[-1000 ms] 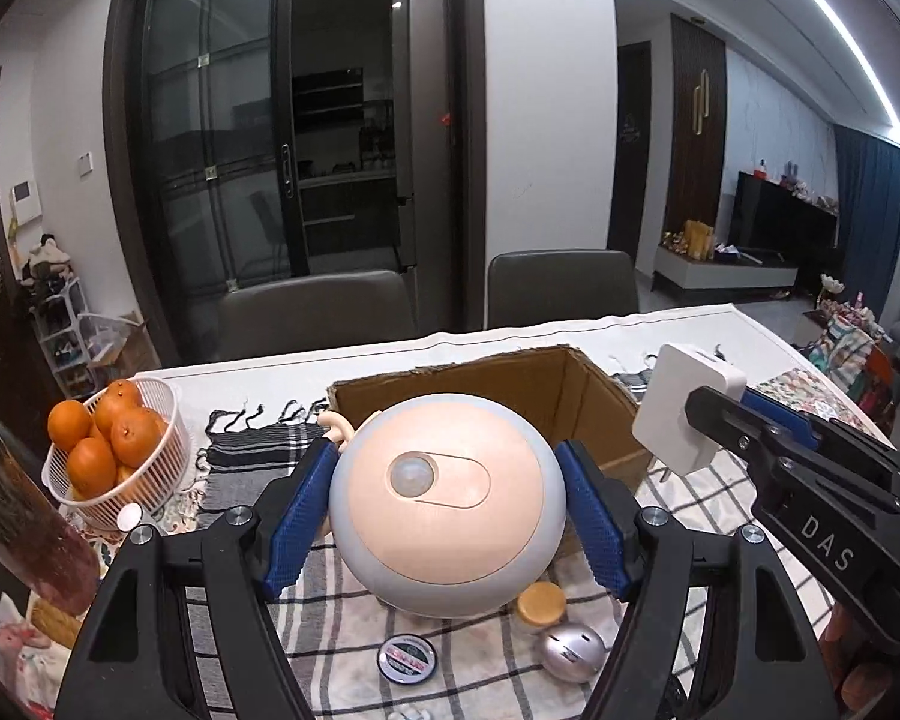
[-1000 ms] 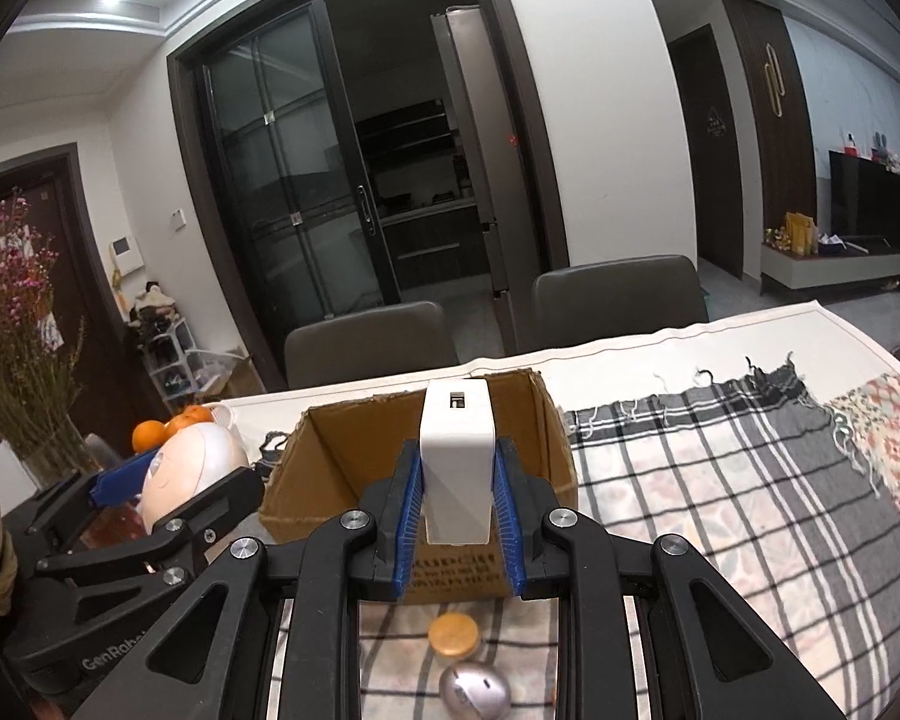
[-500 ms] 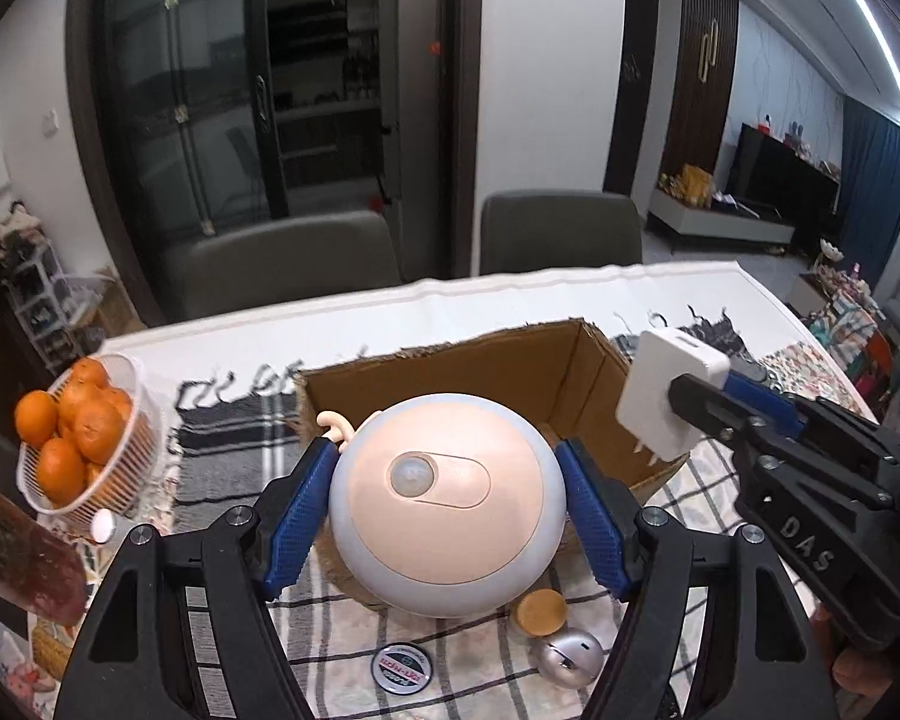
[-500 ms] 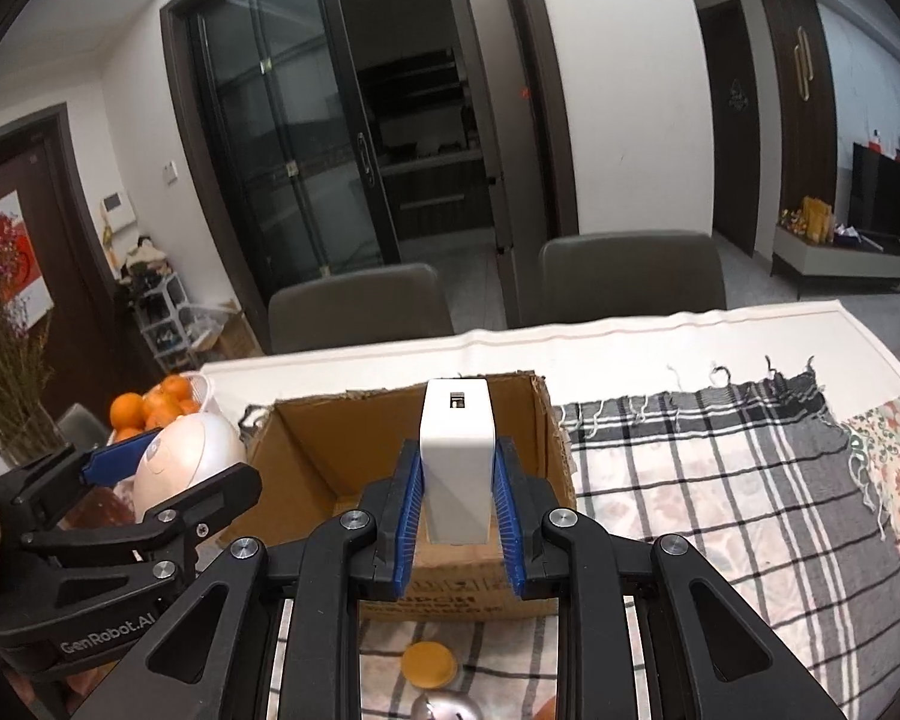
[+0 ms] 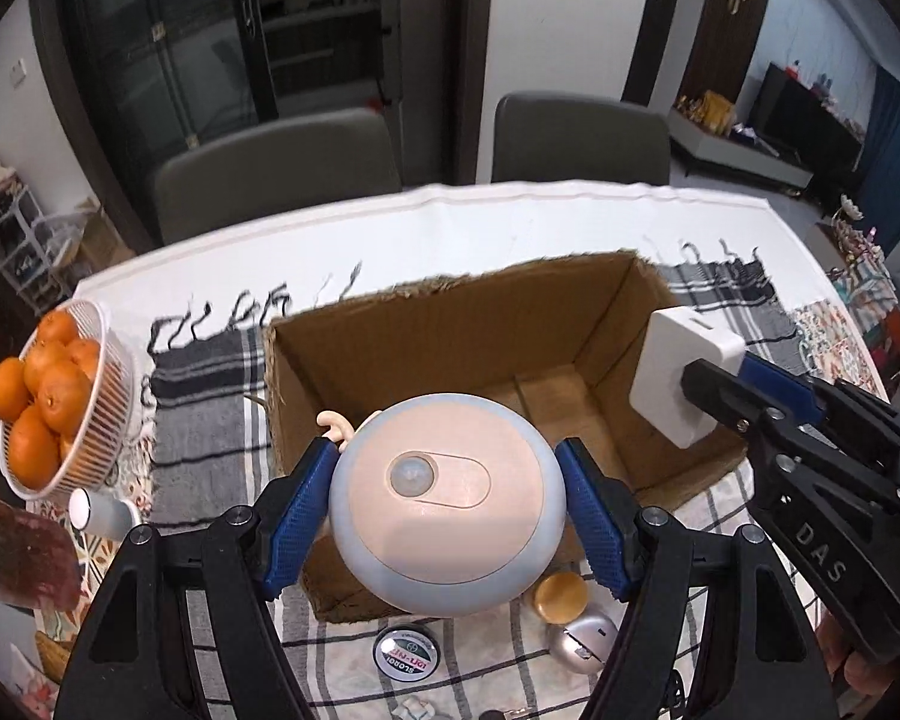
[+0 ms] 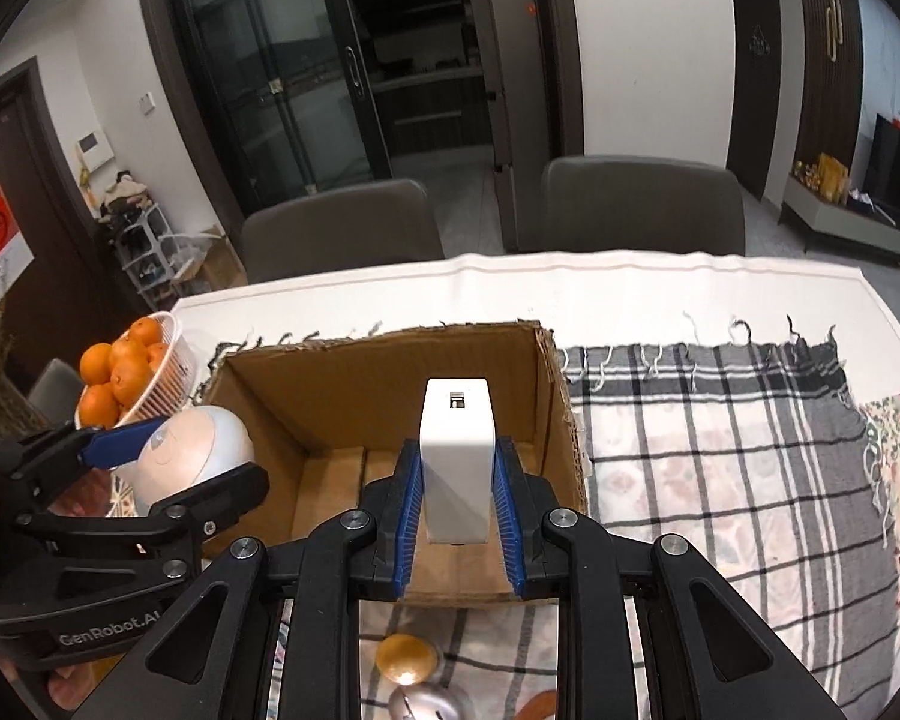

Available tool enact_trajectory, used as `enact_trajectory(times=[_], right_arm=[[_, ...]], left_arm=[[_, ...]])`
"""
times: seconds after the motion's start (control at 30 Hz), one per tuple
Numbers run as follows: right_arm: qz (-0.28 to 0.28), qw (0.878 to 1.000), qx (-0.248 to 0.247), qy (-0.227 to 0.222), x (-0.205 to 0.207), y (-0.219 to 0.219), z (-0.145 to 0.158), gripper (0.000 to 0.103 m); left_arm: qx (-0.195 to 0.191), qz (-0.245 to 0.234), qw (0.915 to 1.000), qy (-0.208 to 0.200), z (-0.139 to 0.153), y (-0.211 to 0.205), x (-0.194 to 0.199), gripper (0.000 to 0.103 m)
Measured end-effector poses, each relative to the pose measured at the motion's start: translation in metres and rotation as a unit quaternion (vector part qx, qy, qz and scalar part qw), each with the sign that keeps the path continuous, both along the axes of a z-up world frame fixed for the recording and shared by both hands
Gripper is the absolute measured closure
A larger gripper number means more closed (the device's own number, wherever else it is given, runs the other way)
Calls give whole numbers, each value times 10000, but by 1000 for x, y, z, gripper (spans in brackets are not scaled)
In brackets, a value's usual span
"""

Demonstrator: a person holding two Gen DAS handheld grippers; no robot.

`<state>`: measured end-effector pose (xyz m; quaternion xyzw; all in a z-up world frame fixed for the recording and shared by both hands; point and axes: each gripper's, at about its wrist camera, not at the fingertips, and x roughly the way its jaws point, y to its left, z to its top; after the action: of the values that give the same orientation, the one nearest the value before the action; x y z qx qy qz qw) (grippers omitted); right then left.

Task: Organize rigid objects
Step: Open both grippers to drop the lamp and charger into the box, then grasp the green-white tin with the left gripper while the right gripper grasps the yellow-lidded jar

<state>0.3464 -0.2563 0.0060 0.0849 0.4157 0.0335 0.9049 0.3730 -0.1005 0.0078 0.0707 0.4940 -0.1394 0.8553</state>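
While both grippers hang over the open brown cardboard box, each one has something clamped. The left gripper squeezes a round blue-and-peach dome gadget by its sides, right above the box's near-left corner and partly over the near wall. The right gripper is pinched tight on a white rectangular plug-in adapter block, which sits above the box floor toward its right side.

What worries me: the dome is wide and curved, so the blue pads only catch it at the widest bit, and it could roll or squirt out. If it's let go where it is, I reckon it clips the near wall and tumbles outside the box, onto the small stuff lying just in front of it, like the gold round cap and the silver oval gadget. Both grippers are close together too, so a bump between them seems possible. The white basket of oranges, left of the box, looks safely out of the way.
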Motion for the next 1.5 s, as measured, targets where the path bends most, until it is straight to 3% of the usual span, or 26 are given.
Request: enact_trajectory(times=[0.33, 0.43, 0.87, 1.03, 1.17, 1.27, 1.5], right_arm=[[73, 9980, -153, 601, 16, 3, -22, 76], [41, 9976, -348, 594, 13, 5, -20, 74], [-109, 9979, -402, 498, -17, 4, 0, 74], [-108, 9982, -432, 398, -32, 8, 9, 73], [-145, 9978, -575, 281, -45, 13, 19, 65], [-58, 9980, -575, 258, -54, 18, 24, 65], [116, 9980, -559, 255, -71, 31, 21, 60]], left_arm=[[157, 148, 9993, 303, -22, -3, 15, 27], [104, 173, 9996, 221, -19, -2, 12, 23], [95, 250, 9990, -359, 13, 14, -30, 23], [9, 230, 9990, -373, 18, 22, -49, 23], [-29, 275, 9989, -377, 19, 28, -62, 23], [-45, 243, 9990, -370, 19, 33, -73, 23], [11, 228, 9991, -350, 10, 45, -92, 23]])
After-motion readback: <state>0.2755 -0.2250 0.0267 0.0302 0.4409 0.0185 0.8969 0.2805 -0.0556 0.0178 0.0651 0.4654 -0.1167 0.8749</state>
